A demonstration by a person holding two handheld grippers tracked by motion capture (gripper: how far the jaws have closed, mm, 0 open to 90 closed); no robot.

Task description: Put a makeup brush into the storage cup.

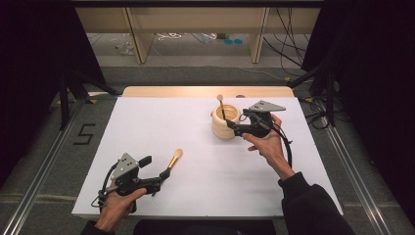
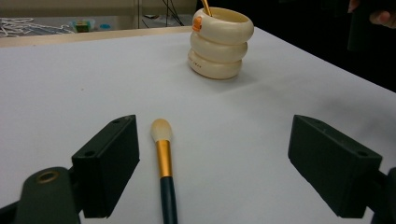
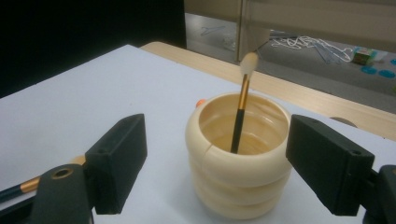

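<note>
A cream ringed holder (image 1: 224, 123) (image 2: 218, 44) (image 3: 238, 158) stands at the back right of the white table (image 1: 205, 191). A small brush (image 1: 221, 105) (image 3: 242, 109) leans in it, bristles up. My right gripper (image 1: 238, 122) (image 3: 217, 135) is at the holder's right side, open, its jaws wide on either side of the holder without touching it. A second brush (image 1: 174, 158) (image 2: 163, 158) with a gold ferrule and dark handle lies flat on the table. My left gripper (image 1: 155, 168) (image 2: 214, 140) is open around its handle, which lies closer to the left jaw.
The table's wooden back edge (image 1: 205, 91) runs behind the holder. Black curtains hang on both sides, and cables (image 1: 288, 49) lie on the floor beyond. Metal rails (image 1: 41, 171) flank the table.
</note>
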